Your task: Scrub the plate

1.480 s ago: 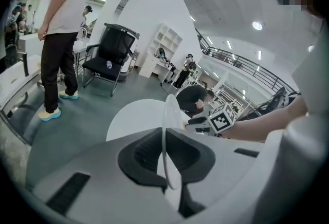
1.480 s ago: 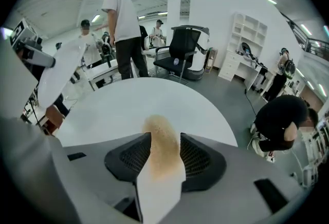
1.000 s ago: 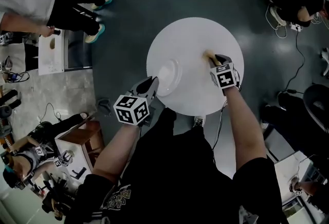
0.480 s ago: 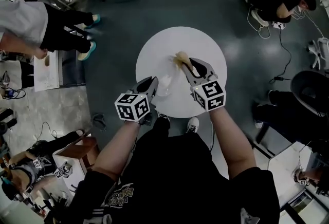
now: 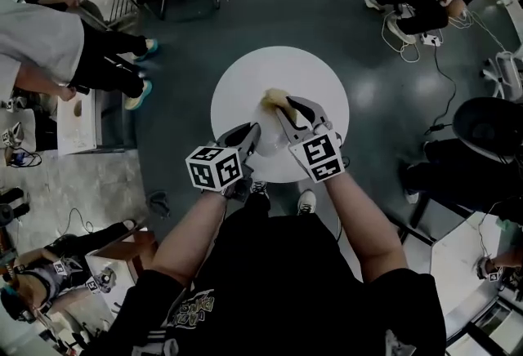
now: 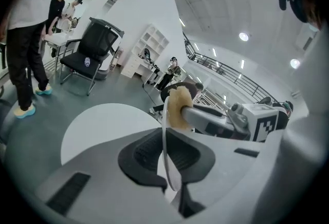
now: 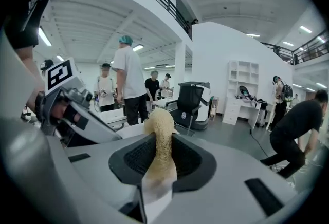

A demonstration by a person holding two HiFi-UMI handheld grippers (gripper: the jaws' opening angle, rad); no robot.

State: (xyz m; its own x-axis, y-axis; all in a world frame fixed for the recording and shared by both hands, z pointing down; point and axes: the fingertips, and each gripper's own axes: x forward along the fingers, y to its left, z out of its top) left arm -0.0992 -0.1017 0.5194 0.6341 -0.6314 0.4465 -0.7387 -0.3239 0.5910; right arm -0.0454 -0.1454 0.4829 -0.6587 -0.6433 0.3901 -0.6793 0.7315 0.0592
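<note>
Edgewise, plate (image 6: 164, 141) stands clamped in left hand-held gripper (image 5: 248, 134); right hand-held gripper (image 5: 288, 109) pinches sponge (image 5: 273, 97) against it.

White plate (image 6: 170, 172) stands on edge in the air; tan fibrous scrubber (image 6: 177, 110) seemingly touches its face.

A round white table (image 5: 245, 85) stands on a dark grey-green floor (image 5: 286, 3) (the floor shines dully where the ceiling lights catch it). A pair of shoes (image 5: 307, 200) rests on the floor just at the table's near edge. Beyond the table a black office chair (image 6: 95, 45) stands on the same floor. To the right, well apart from the table, a thin black cable (image 5: 441, 77) trails across the floor. At the left the floor changes to a paler, speckled patch (image 5: 82, 158).
</note>
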